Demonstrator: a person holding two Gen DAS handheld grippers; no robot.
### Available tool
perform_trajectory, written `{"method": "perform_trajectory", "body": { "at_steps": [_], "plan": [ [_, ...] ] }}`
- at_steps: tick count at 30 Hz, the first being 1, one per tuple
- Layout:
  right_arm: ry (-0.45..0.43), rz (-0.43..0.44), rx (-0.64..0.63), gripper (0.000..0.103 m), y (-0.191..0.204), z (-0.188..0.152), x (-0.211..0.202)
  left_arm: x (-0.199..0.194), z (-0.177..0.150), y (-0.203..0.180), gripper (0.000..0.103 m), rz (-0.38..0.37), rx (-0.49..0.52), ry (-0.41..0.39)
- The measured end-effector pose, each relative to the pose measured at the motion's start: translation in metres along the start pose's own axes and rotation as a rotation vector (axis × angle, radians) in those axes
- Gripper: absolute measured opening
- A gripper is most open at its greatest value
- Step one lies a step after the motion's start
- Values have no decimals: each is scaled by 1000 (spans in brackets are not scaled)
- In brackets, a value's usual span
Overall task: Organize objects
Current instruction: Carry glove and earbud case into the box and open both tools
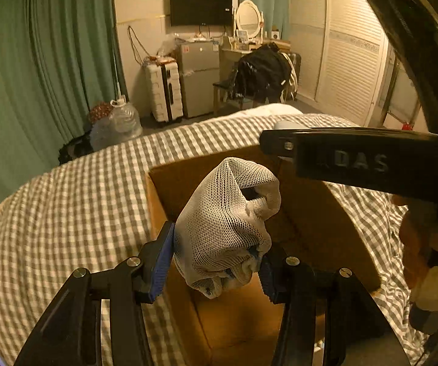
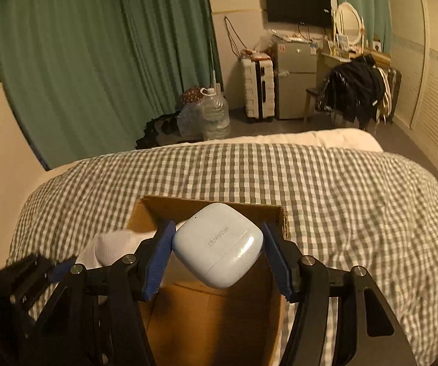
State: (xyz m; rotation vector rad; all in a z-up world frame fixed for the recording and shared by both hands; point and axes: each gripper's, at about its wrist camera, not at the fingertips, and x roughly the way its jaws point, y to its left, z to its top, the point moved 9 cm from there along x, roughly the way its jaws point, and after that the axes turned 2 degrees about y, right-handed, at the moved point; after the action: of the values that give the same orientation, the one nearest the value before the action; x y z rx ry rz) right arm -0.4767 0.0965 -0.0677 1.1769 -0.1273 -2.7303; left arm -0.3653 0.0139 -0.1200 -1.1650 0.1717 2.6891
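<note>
White mesh sock [image 1: 225,225] clamped in left gripper [image 1: 216,262], low centre, over open cardboard box [image 1: 325,213]. Pale-blue earbuds case [image 2: 219,247] pinched corner-wise in right gripper [image 2: 219,259]: could slip, landing on checked bedspread [image 2: 341,198].

Both tools share one build: the left gripper [image 1: 216,262] and the right gripper [image 2: 219,259] each have glossy black linkage arms pinned with round silver screws [image 1: 292,260] and end in ribbed blue pads [image 2: 158,262]. Seen from the left wrist, the right gripper's [image 1: 371,158] black side bar bears the raised grey letters "DAS".
</note>
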Motion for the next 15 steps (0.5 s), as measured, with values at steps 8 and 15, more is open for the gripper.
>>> {"method": "perform_trajectory", "body": {
  "at_steps": [8, 15],
  "plan": [
    [56, 2, -33, 58, -1, -15, 39, 27, -14, -11, 50, -12, 10, 31],
    [72, 18, -20, 59, 3, -29, 39, 23, -15, -12, 64, -60, -48, 61]
  ]
}}
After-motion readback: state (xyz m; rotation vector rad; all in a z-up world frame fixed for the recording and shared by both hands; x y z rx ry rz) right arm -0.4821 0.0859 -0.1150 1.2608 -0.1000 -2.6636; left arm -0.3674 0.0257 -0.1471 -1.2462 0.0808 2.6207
